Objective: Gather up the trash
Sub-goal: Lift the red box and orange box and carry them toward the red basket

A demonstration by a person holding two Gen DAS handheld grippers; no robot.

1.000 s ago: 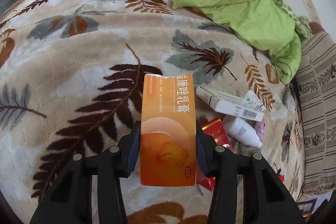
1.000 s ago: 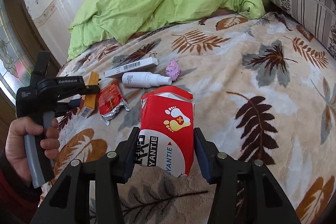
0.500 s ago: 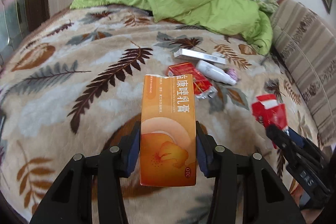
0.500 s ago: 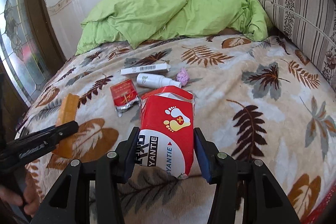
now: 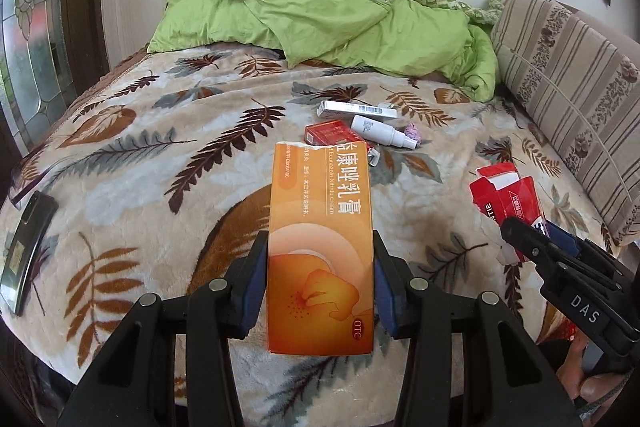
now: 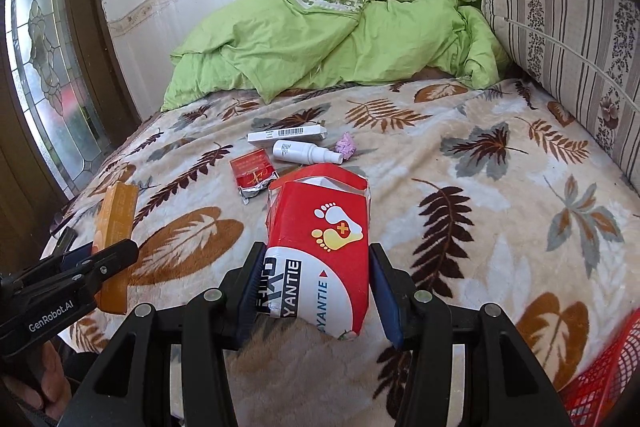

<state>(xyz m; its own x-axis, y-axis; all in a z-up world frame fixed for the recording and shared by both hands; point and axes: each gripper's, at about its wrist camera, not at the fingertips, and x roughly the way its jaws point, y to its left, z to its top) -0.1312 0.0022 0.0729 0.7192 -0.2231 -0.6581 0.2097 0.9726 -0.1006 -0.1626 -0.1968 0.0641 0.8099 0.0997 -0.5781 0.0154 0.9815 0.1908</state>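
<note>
Both grippers pulled back from bed; left gripper clamps orange box, long axis pointing forward; right gripper clamps red box.

An orange carton carries white lettering and a paler orange flower. A red box shows white and yellow footprints above a white band. The blanket is cream with brown, rust and grey leaves; the quilt is lime green. The pillow is striped beige, possibly floral.
</note>
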